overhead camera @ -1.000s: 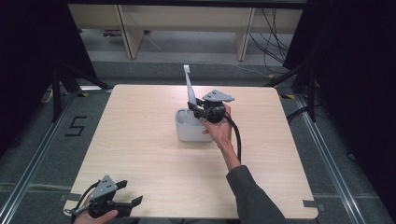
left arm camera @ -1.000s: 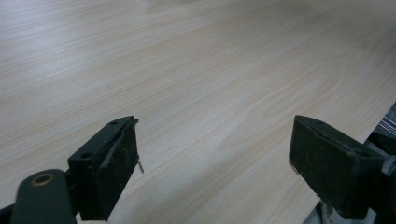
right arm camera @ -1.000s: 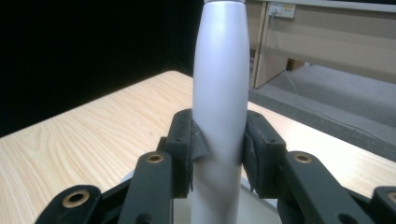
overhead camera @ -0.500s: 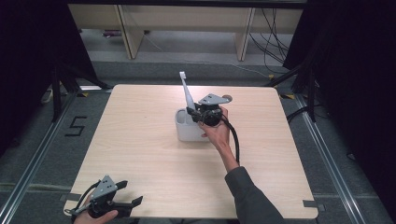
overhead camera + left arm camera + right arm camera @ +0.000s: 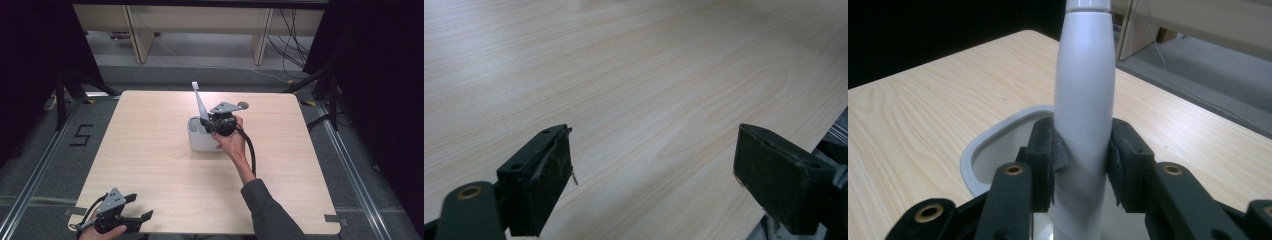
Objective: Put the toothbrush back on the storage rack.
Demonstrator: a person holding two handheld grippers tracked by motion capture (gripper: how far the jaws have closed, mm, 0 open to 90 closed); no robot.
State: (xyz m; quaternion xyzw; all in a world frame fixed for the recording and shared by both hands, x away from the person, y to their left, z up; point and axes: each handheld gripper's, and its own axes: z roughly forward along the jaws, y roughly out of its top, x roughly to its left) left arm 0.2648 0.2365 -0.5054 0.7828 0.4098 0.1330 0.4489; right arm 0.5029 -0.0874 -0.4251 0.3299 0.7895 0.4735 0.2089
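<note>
Right gripper (image 5: 1082,165) fingers (image 5: 1044,160) pinch the white toothbrush handle (image 5: 1083,115) over the grey holder (image 5: 202,140), centre frame. Since a second ago the handle barely shifts: likely seating it. Left gripper (image 5: 131,220) fingers spread, idle at the bench (image 5: 150,165) lower left.

White rounded plastic holder (image 5: 202,142) stands near centre of light wooden table (image 5: 150,150). Long white plastic handle (image 5: 200,102) stands in it, leaning left, clamped by right gripper (image 5: 207,124). Left gripper (image 5: 137,210) at table's near-left corner, well apart.
</note>
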